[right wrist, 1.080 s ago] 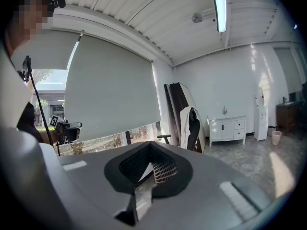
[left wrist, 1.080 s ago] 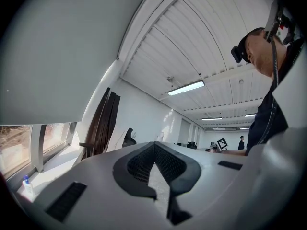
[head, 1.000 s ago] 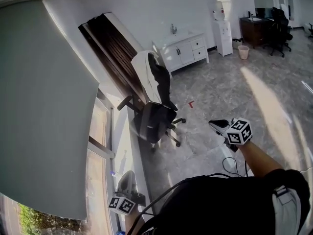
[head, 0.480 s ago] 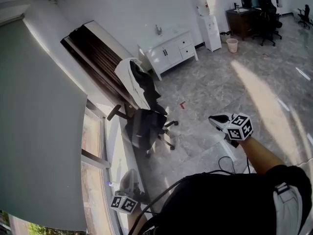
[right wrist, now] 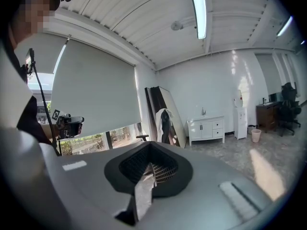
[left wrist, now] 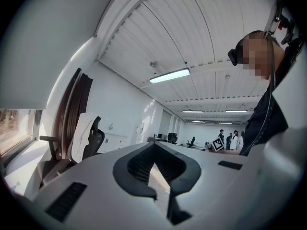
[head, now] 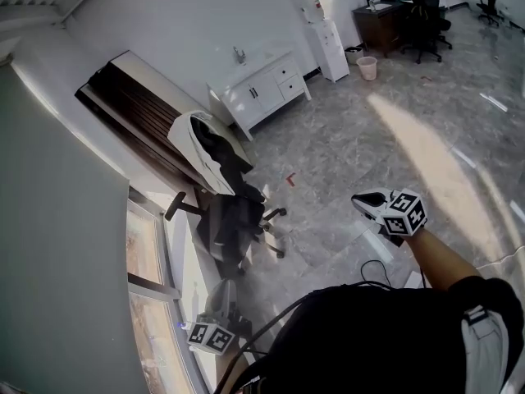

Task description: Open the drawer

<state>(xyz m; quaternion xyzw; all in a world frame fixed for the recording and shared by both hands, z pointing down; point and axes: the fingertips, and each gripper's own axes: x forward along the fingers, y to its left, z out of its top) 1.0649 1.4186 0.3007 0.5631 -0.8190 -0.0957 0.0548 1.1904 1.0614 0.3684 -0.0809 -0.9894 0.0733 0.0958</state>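
Room: grey tiled floor (head: 394, 138); white drawer cabinet (head: 258, 93) at upper centre.
Left gripper (head: 223, 295): lower left, jaws together, empty.
Right gripper (head: 367, 203): centre right, jaws together, empty.

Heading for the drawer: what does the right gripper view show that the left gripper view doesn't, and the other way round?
Only the right gripper view: a small pale waste bin by the far wall. Only the left gripper view: a group of people standing far down the room. Both: the white cabinet with drawers, the black office chair draped with a white garment, and shut, empty jaws in the foreground.
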